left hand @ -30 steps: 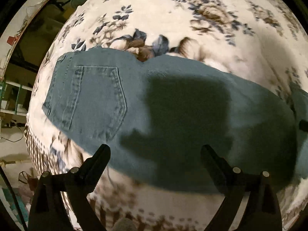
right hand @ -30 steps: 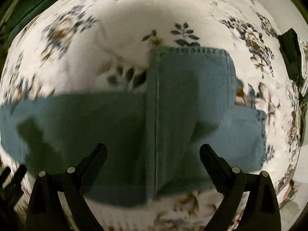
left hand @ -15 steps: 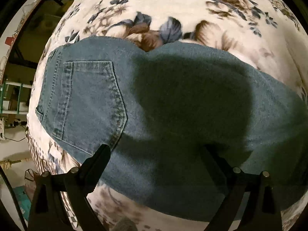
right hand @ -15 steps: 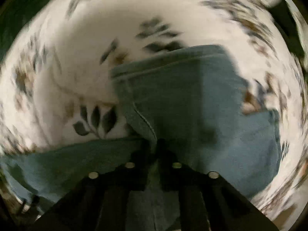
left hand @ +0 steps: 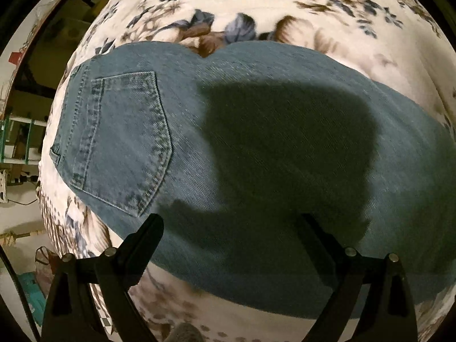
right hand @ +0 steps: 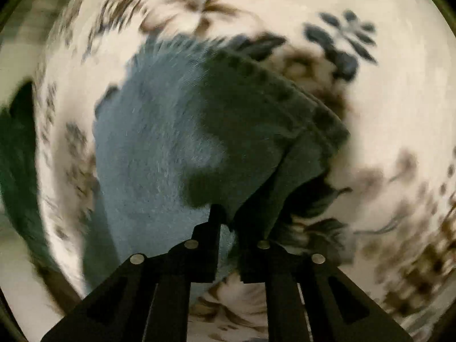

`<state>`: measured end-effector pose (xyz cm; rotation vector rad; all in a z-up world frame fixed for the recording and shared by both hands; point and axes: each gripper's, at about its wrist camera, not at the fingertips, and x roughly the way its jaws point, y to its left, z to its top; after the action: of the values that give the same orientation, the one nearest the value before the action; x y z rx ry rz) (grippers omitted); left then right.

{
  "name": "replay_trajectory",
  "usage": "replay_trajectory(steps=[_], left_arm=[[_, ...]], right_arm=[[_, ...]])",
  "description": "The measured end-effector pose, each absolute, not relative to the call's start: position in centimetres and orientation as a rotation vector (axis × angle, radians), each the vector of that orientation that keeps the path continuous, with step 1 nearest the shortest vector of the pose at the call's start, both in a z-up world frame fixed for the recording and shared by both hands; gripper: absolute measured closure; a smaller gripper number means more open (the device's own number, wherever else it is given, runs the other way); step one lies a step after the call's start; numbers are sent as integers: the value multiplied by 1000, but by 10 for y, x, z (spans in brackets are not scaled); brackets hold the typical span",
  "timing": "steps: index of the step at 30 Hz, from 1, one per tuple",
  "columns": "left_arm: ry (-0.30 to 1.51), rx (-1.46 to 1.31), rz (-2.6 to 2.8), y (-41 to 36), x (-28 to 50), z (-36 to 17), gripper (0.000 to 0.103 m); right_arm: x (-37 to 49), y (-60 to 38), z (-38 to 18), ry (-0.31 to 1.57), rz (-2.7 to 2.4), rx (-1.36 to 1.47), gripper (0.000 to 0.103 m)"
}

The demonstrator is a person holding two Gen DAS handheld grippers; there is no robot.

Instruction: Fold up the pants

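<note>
The pants (left hand: 256,156) lie flat on the flowery blanket (left hand: 327,8), right under the left gripper (left hand: 230,228), whose jaws stand wide apart. The right gripper (right hand: 228,222) pinches a hem fold, jaws loosening. Denim looks thick and floppy; grab edges.

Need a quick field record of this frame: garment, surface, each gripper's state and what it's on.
garment: blue denim pants, back pocket facing up
surface: floral blanket, cream with brown and blue flowers
left gripper: open, over the pants, fingers astride the near edge, no cloth pinched
right gripper: jaws narrow and opening, a fold of the pants leg bunched between them
fold state: leg end lifted in the right gripper, not laid flat
image quality: right wrist view motion-blurred
</note>
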<state>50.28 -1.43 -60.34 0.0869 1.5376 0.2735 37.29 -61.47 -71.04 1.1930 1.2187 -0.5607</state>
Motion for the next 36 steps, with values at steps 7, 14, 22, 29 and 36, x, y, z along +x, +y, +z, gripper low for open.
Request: replay_trajectory(steps=[7, 14, 22, 29, 36], left_arm=[[1514, 71, 281, -28, 497, -598, 7], [1478, 62, 275, -34, 502, -587, 7], [1381, -62, 275, 8, 509, -551, 7], [1305, -134, 330, 126, 541, -506, 7], [1414, -96, 414, 249, 578, -531, 7]], right_arm=[[394, -637, -716, 1171, -656, 1220, 58], [394, -637, -676, 1089, -759, 1026, 99], [412, -624, -676, 1226, -660, 934, 40], [440, -516, -645, 1270, -517, 920, 30], [450, -388, -697, 1399, -408, 1127, 30]])
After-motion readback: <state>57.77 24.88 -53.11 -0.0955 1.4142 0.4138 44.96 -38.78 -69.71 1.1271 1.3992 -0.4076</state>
